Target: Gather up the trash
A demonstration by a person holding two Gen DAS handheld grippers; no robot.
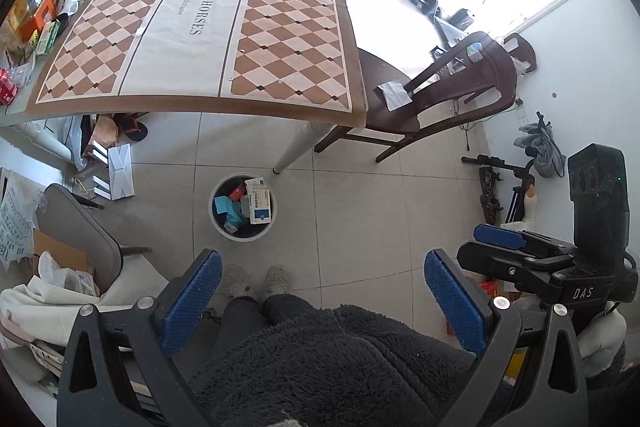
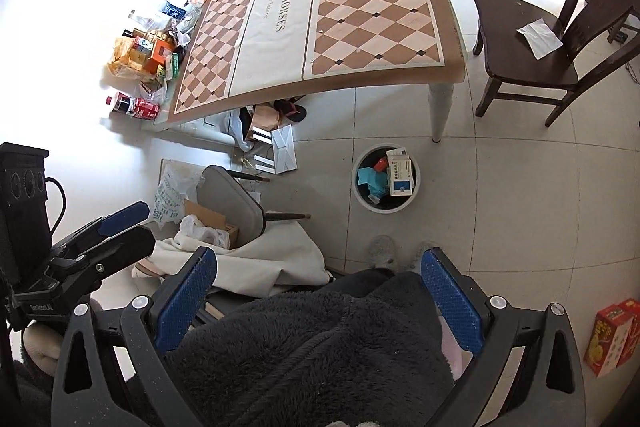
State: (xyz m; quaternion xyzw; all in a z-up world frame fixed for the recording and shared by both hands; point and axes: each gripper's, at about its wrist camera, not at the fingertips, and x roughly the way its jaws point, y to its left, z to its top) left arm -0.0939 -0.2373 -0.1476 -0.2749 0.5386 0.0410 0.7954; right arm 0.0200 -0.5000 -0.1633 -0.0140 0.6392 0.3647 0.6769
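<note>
A round white trash bin (image 1: 213, 217) stands on the tiled floor by the table leg; it also shows in the right wrist view (image 2: 416, 183). It holds a white and blue box (image 1: 259, 207), teal scraps and other trash. My left gripper (image 1: 323, 301) is open and empty, held high above the floor, nearer me than the bin. My right gripper (image 2: 318, 301) is open and empty too, and it shows at the right of the left wrist view (image 1: 500, 239). The checkered tablecloth (image 1: 208, 27) is nearly bare.
Boxes, bags and a red can (image 2: 140, 67) are piled at the table's left end. A dark wooden chair (image 2: 528, 59) with a white paper (image 2: 539, 31) stands to the right. A grey chair (image 2: 236, 203), bags and cardboard lie at the left. A red carton (image 2: 612, 335) sits on the floor.
</note>
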